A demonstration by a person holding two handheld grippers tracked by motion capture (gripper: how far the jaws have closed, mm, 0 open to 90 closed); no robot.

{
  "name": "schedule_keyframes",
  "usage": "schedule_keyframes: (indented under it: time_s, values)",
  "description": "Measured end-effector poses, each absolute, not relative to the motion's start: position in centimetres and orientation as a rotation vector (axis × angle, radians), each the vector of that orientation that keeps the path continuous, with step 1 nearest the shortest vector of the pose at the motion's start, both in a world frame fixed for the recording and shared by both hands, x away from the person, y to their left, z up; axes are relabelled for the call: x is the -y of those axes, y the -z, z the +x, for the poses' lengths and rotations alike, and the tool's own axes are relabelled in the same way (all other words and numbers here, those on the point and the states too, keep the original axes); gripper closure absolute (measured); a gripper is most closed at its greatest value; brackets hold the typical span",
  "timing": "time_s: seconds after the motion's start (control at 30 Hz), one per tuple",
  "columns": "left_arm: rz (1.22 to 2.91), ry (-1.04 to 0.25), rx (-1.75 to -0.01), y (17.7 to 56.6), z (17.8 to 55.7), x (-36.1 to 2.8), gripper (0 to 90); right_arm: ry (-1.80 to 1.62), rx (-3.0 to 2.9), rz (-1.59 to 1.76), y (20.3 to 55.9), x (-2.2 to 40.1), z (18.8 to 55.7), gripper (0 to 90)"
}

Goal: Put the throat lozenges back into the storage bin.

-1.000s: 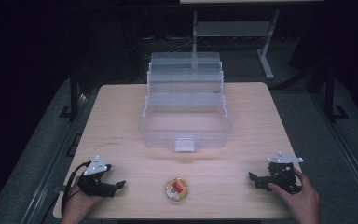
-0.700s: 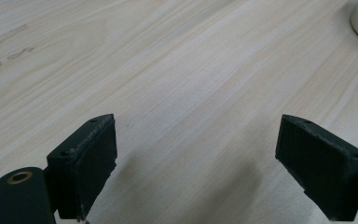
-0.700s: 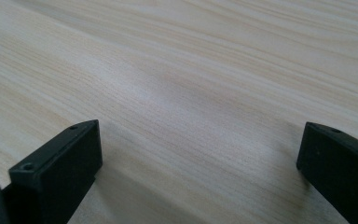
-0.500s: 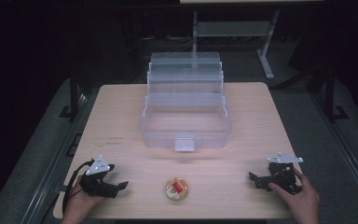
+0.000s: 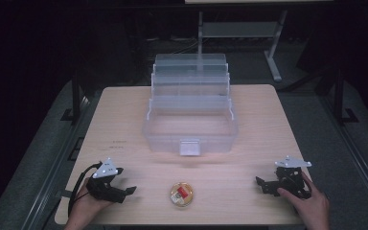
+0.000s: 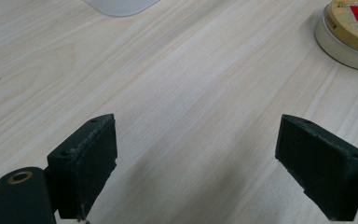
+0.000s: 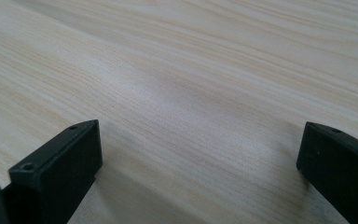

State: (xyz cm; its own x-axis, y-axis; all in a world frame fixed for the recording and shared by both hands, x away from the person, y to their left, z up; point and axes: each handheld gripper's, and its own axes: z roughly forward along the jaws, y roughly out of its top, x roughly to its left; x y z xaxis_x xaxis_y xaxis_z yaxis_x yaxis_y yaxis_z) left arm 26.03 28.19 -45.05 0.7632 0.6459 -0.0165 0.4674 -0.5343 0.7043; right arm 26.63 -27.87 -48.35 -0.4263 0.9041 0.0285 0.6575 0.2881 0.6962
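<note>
A small round tin (image 5: 181, 194) with a yellow-and-red label lies near the table's front edge; its rim (image 6: 349, 32) shows at the top right of the left gripper view. My left gripper (image 5: 127, 190) sits at the front left, held by a hand, jaws wide apart with only bare wood between them, and points toward the tin. My right gripper (image 5: 261, 184) rests at the front right under the other hand, also open over bare tabletop. A clear plastic tiered organiser box (image 5: 190, 112) stands open at the table's middle.
The light wood table (image 5: 124, 120) ends close behind both hands. A black cable (image 5: 76, 189) loops from the left gripper. Beyond the table stands a metal frame with a shelf (image 5: 239, 31) in the dark.
The left gripper has crept a little to the right, toward the tin. The right gripper and the box have stayed put.
</note>
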Motion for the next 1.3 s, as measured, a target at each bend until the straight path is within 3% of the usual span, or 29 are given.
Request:
schedule_keyframes:
  time_s: [1.3]
  values:
    - [2.261, -0.257, -0.645, 42.9, 26.3, -22.9, 12.3, -0.912, -2.191, 1.407, 48.4, 27.9, 26.6, 0.0]
